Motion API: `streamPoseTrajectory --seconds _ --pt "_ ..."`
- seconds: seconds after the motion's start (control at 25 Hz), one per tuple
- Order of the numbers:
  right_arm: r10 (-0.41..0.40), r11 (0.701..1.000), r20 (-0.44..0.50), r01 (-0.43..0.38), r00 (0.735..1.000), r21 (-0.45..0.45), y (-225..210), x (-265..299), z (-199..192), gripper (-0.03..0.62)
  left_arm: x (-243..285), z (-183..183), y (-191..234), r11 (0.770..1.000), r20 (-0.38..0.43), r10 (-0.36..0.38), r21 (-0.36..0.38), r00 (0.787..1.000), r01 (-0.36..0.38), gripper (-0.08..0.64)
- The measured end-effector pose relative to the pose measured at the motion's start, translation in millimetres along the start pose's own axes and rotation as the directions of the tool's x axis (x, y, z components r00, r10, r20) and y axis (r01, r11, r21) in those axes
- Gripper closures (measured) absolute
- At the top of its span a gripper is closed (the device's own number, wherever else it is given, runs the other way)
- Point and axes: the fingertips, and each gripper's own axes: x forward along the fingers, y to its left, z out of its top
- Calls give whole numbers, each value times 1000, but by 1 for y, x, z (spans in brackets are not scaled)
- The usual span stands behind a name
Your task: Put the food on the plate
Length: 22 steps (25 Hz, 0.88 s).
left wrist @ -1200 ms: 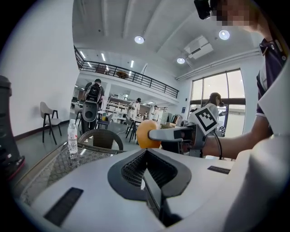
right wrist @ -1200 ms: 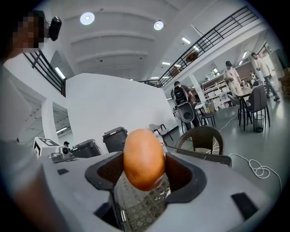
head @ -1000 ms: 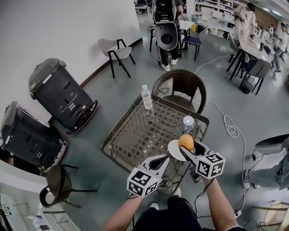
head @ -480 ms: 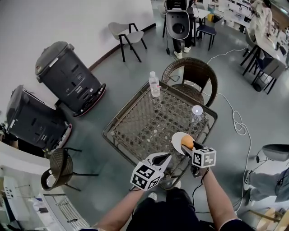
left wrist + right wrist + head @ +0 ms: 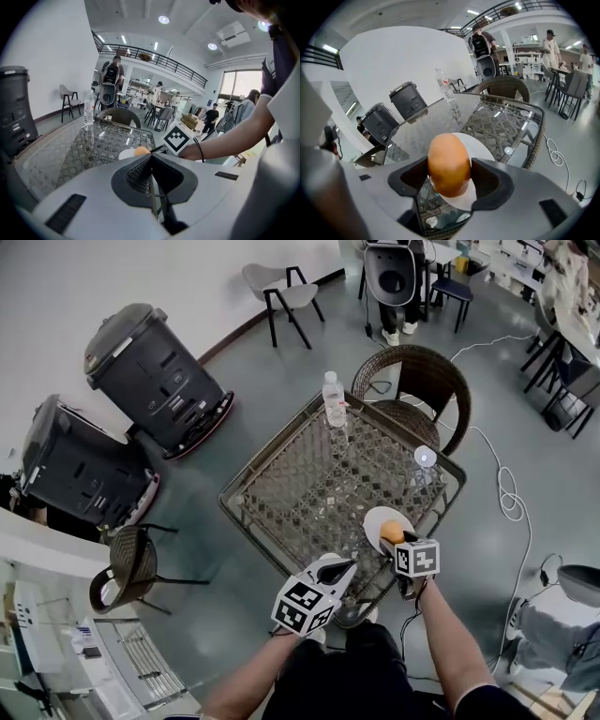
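Two hand-held grippers, one piece of food, one plate.

Right gripper (image 5: 390,539): jaws clamped on either side of an orange, egg-shaped food item (image 5: 449,161). The right gripper view shows both pads pressed against its flanks. The food is held over the near part of the white plate (image 5: 374,518); whether it touches the plate surface cannot be told.

Left gripper (image 5: 340,568): jaws drawn together with nothing between them, as the left gripper view shows. It is positioned at the near edge of the table, beside and to the left of the right gripper, and apart from the plate.

Plate: round, white, lying flat near the table's near right corner.

Table (image 5: 300,486): square, glass top over a wicker frame.

Other items on the table: one clear plastic bottle (image 5: 333,399), upright at the far edge; a second bottle (image 5: 425,457), white-capped, upright near the right edge, beyond the plate.

Surroundings: one wicker chair (image 5: 417,381) at the far side of the table.
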Motion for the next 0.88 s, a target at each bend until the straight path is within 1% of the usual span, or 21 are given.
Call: streamPoseTrajectory --seconds 0.16,0.32,0.48,0.68,0.88 --pt "8 1000 -13 -8 1000 -1 -2 12 2 299 1 -6 2 1000 -11 14 -17 1000 -14 552" --pt "25 999 -30 -25 999 -21 2 18 8 299 0 -10 1 999 -16 27 -34 999 -28 552" --pt "36 999 -39 -36 999 -5 3 23 10 298 -2 -16 0 998 -16 39 -49 999 -39 552" --pt "22 1000 -31 -21 999 22 1 23 13 298 -8 -22 5 996 -19 54 -68 998 -55 552" --pt "27 999 -39 -26 999 31 -2 20 11 296 -4 -24 3 997 -24 42 -63 999 -43 552"
